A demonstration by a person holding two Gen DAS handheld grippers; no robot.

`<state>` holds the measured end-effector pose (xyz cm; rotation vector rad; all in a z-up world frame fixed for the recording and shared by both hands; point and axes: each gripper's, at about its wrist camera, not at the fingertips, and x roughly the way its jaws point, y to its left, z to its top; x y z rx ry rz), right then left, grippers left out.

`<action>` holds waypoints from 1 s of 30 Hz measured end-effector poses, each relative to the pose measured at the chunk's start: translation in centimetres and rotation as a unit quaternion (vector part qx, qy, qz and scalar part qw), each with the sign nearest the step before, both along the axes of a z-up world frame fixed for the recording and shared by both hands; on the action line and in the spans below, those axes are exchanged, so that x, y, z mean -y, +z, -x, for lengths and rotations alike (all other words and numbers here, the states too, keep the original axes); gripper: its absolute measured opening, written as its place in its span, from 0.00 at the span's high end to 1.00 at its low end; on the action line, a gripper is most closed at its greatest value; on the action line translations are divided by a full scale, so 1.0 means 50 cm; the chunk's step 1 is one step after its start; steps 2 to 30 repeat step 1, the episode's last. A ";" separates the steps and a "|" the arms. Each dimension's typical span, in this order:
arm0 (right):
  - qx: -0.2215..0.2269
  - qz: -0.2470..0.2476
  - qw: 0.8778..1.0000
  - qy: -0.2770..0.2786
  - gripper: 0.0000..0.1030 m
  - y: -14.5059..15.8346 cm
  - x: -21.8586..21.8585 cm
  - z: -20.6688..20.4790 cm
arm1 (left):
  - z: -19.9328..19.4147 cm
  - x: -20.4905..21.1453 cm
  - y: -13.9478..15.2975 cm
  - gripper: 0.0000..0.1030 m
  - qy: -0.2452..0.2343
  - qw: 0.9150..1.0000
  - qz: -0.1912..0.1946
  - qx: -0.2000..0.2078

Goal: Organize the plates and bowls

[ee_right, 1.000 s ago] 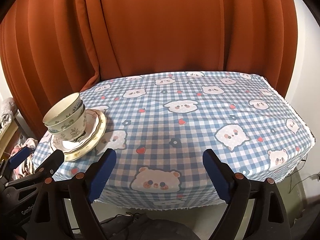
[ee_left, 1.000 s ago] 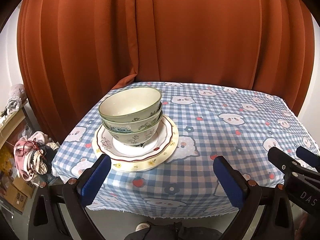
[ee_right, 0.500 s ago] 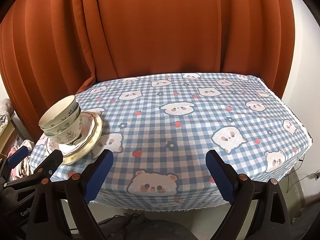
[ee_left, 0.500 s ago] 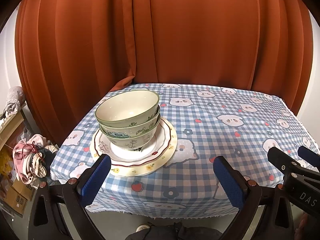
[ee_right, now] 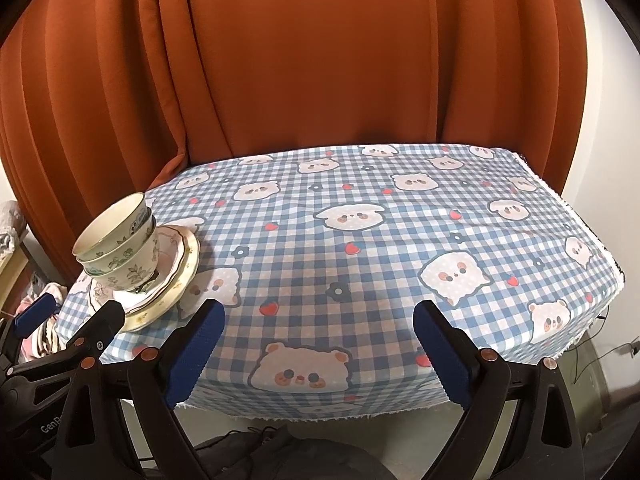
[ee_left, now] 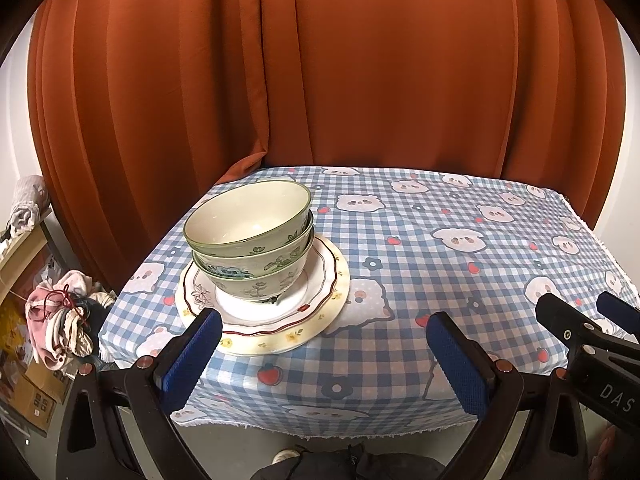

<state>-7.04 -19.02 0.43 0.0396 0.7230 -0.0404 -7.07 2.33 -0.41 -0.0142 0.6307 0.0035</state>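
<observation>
The bowls (ee_left: 250, 236) sit nested three deep, the top one tilted a little toward the left, on two stacked plates (ee_left: 320, 300): a scalloped, red-rimmed one on a wider cream one with small flowers. The whole pile stands at the near left corner of the surface (ee_left: 460, 260), which is covered by a blue checked cloth printed with bears; the rest of the cloth is bare.

We judge the sorting to be essentially done, with everything gathered into one stack and nothing loose elsewhere. If anything remains, it would be squaring the tilted top bowl, which calls for a gentle two-sided nudge at the rim rather than a hard pinch.

Our left gripper (ee_left: 322, 354) hangs just short of the near edge, its jaws spread wide either side of the plates' near rim and holding nothing. Our right gripper (ee_right: 316, 344) has just been opening its jaws; they stand wide apart over the middle of the near edge, with only cloth between them.

An orange curtain (ee_left: 360, 80) closes off the far side. Off the left edge lies a heap of clothes (ee_left: 60, 320). The plates' middles are hidden under the bowls, and we cannot tell whether a third plate lies beneath.
</observation>
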 end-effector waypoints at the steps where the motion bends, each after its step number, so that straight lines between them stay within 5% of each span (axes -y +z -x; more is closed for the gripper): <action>1: 0.000 0.000 1.000 0.000 0.06 0.000 0.000 0.000 | -0.002 0.000 0.000 0.00 -0.001 1.000 0.000 0.000; 30: 0.000 0.000 1.000 0.000 0.06 0.000 0.000 0.000 | -0.002 0.000 0.000 0.00 -0.001 1.000 0.000 0.000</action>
